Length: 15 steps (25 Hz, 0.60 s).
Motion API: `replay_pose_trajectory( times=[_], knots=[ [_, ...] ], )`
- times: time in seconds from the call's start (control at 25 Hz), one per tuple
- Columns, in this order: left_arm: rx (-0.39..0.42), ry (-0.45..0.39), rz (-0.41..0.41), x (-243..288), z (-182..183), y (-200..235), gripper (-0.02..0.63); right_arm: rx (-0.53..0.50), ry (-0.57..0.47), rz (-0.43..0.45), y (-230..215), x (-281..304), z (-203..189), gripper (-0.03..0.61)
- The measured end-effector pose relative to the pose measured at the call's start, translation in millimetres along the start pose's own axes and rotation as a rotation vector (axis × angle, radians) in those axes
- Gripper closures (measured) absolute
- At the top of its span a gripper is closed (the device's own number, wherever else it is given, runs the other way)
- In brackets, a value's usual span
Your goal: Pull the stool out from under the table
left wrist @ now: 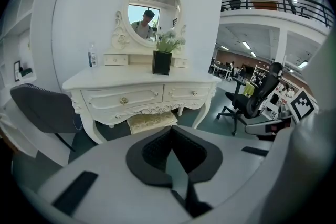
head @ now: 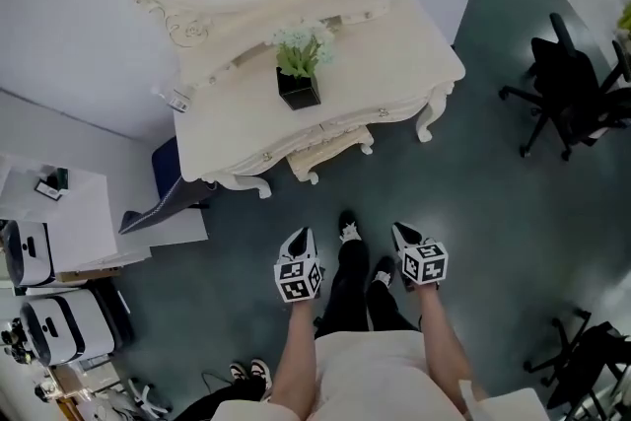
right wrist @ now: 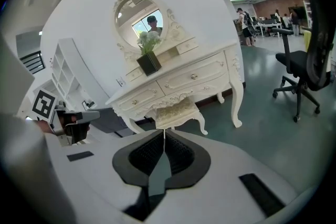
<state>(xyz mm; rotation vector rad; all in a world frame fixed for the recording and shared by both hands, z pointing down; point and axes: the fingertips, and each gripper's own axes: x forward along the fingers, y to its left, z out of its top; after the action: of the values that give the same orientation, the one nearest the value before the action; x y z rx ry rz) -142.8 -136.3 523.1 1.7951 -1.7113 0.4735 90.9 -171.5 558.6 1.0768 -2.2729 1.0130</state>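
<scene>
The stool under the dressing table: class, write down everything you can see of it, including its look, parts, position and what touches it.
The stool is small and cream-white, matching the table. It has a padded seat in pale patterned fabric, a carved frame and curved legs with scrolled feet. It stands upright on the dark green floor, tucked partly under the table's middle below the drawers, with its front edge and front legs showing. Nothing but the floor is seen touching it.

— What sits on the cream counter (head: 222, 113)?
— A black pot of white flowers (head: 298, 86), near the middle.
— And the floor (head: 473, 212)?
— The stool (head: 330, 151) stands on it, tucked under the counter.
</scene>
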Motion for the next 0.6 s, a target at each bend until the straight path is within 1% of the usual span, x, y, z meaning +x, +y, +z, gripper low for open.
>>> replay_pose_trajectory(
  times=[0.12,0.36,0.6],
  knots=[
    [-0.02,-0.004,0.006,16.7,-2.2,16.5,0.598,-0.038,0.035,-0.01,-5.8,17.5,6.5,0.533],
    [-0.066,-0.006,0.035,66.6,-14.9,71.9,0.598,-0.118,0.083,-0.021,-13.3,80.4,31.8,0.533],
    [-0.066,0.024,0.033,118.4,-41.7,103.2,0.598,-0.164,0.118,-0.024,-27.5,134.3,39.0,0.534]
  ],
)
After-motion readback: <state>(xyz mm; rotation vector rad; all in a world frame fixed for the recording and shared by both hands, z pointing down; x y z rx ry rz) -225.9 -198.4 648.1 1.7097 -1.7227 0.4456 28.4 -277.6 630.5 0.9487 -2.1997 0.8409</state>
